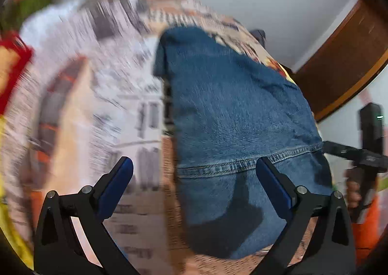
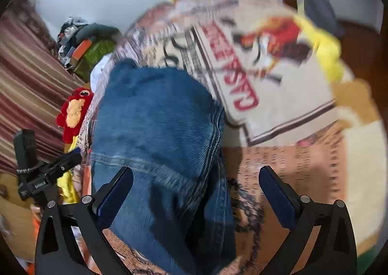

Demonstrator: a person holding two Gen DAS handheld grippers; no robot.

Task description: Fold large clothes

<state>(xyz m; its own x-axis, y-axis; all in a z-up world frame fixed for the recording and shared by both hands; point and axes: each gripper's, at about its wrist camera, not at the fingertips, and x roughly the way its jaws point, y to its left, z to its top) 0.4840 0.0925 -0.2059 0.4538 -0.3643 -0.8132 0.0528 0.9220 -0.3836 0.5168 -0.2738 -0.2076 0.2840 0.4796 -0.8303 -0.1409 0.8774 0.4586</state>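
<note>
A pair of blue jeans [image 1: 237, 115] lies folded on a printed bedspread [image 1: 101, 81], with a stitched seam running across its near part. My left gripper [image 1: 194, 178] hovers open above the near left edge of the denim, nothing between its fingers. In the right wrist view the same jeans [image 2: 157, 134] fill the lower middle, and my right gripper [image 2: 196, 185] is open over their near right edge, holding nothing. The other gripper [image 2: 46, 175] shows at the left edge of that view. Both views are motion-blurred.
The bedspread [image 2: 278, 76] has newspaper-style print with red lettering. A red and yellow plush toy [image 2: 74, 112] lies left of the jeans. A pile of clothes [image 2: 84, 42] sits at the far left. A wooden headboard [image 1: 346, 57] stands at the right. A striped curtain [image 2: 26, 95] hangs at left.
</note>
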